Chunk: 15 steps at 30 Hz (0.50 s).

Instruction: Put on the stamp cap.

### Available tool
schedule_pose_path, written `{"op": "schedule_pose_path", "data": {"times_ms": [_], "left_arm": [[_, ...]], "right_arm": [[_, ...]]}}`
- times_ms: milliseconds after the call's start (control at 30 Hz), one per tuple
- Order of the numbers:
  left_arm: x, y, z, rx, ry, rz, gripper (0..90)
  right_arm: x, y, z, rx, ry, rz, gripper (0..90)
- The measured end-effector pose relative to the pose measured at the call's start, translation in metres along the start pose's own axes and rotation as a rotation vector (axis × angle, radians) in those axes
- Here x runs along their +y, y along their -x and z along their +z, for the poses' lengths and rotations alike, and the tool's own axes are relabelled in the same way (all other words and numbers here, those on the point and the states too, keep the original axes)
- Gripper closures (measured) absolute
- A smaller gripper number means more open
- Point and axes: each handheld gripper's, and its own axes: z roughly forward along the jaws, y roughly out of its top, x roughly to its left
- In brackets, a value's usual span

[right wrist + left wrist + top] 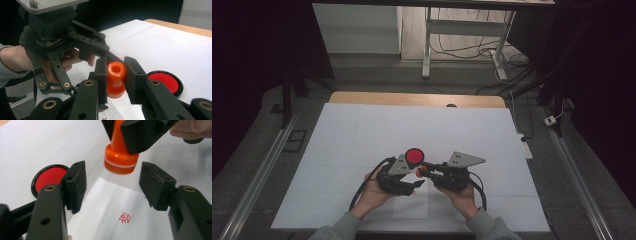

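Stamp [116, 79], orange, sits clamped between my right gripper's [115, 82] jaws, the pads pressing its neck from both sides; its hollow top faces that gripper's camera. In the left gripper view the stamp's [121, 157] wide base hangs just above the paper [110, 220], tilted a little, and I think it is clear of the sheet, though the blur there makes me unsure. On the paper, below the base and between my left gripper's [112, 186] jaws, lies a round red print [125, 217]. Those jaws are spread with nothing in them; one pad stands near each side edge of the paper, neither pressing on it.

Ink pad [47, 178], round with a black rim and red face, rests on the white table cover [37, 142] just outside the left gripper's left jaw. In the right gripper view the ink pad [166, 81] lies just beyond the right jaw.

From the high view, the two grippers meet nose to nose near the cover's [362, 135] near edge, left gripper [414, 186] and right gripper [426, 169] close together, the ink pad [414, 157] just ahead of them.
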Motion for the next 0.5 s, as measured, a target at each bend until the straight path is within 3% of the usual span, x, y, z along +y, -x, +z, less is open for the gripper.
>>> {"op": "schedule_pose_path", "data": {"times_ms": [233,500], "left_arm": [[-0.002,-0.003,-0.007,0.006,0.000,-0.025,30.7],[-0.009,-0.007,-0.022,0.020,0.022,-0.044,29.7]], "right_arm": [[0.002,0.003,-0.004,-0.012,0.010,0.005,73.1],[0.005,0.007,-0.009,-0.027,0.022,0.006,73.1]]}}
